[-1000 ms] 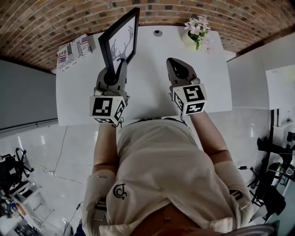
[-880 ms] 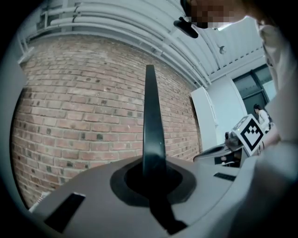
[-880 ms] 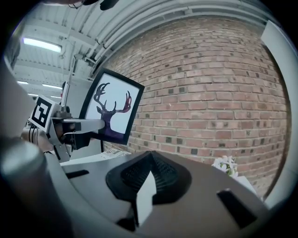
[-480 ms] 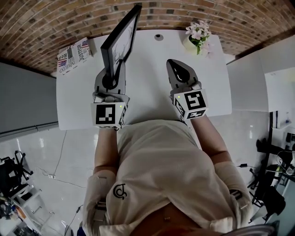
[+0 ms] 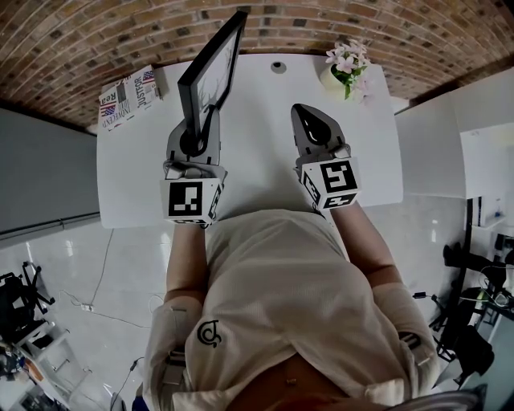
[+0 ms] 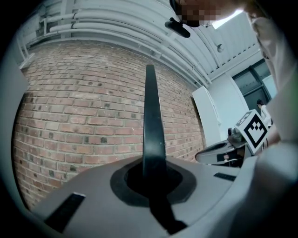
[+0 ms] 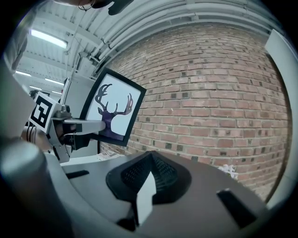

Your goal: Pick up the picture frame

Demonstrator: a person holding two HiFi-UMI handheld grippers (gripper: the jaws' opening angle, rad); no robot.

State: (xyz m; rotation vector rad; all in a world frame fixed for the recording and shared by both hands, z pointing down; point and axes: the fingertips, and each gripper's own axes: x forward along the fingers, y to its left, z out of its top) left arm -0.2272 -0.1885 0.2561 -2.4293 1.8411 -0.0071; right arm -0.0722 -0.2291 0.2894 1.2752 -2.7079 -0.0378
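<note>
We look steeply down on a brick wall (image 5: 321, 24) at the far side and a white table (image 5: 257, 168) standing against it. At the near edge of the table we see the torso of a person (image 5: 273, 305) in a light shirt, with a gripper in each hand.

The picture frame (image 5: 210, 72) is black, with a dark antlered deer on a white ground. It stands up over the far left part of the table, raised clear of the top and tilted. The left gripper (image 5: 195, 132) has its jaws clamped on the frame's lower edge. In that gripper's own view the frame (image 6: 150, 121) rises edge-on as a thin dark bar from between the jaws.

The right gripper (image 5: 301, 114) hovers over the table to the right, well apart from the frame, with its jaws closed together on nothing.

A folded newspaper (image 5: 128, 95) lies at the far left corner. A small pot of pale flowers (image 5: 345, 64) stands at the far right.
</note>
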